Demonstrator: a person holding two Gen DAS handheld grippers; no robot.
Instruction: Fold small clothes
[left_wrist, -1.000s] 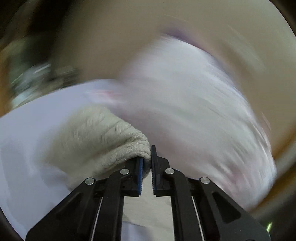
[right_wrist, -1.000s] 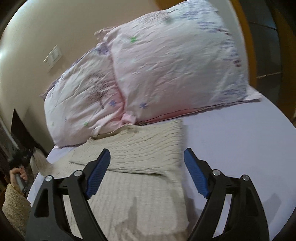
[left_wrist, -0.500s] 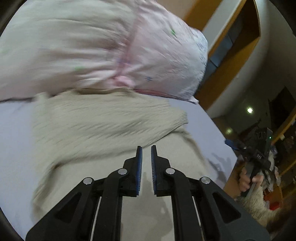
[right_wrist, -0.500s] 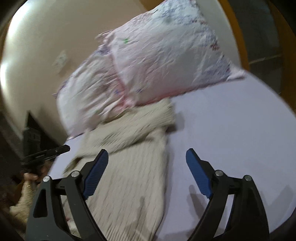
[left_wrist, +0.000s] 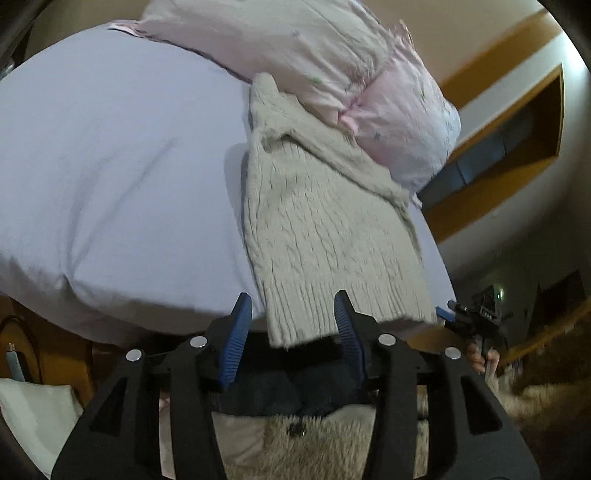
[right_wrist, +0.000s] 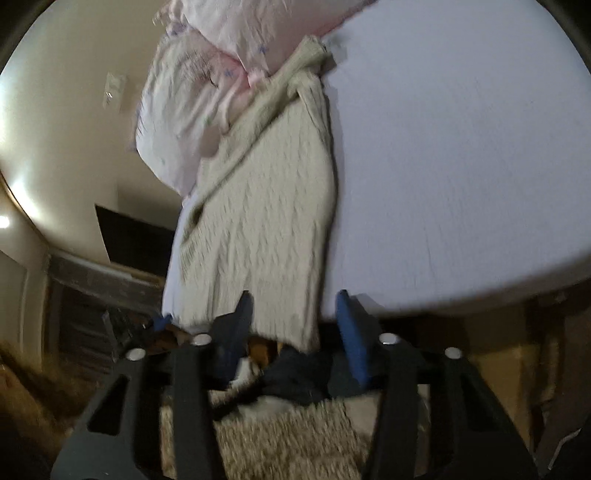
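- Your left gripper (left_wrist: 293, 325) was nearly shut over the cloth half a second ago; now its blue pads (left_wrist: 236, 336) stand spread apart with nothing between them, pulled back to the near edge of the bed.
- Your right gripper (right_wrist: 295, 325) is likewise spread wide and empty, as it was a moment ago, and it too has drawn back to the mattress edge.
- The cream cable-knit sweater (left_wrist: 325, 229) now lies as a narrow strip on the pale lilac bedsheet (left_wrist: 110, 166), its far end touching the pink floral pillows (left_wrist: 332, 55) and its ribbed hem (left_wrist: 343, 306) hanging just over the near edge.
- The sleeve looks laid along the pillow-side edge, so the lengthwise folds seem done.
- You likely take the hem corners next and fold toward the collar.
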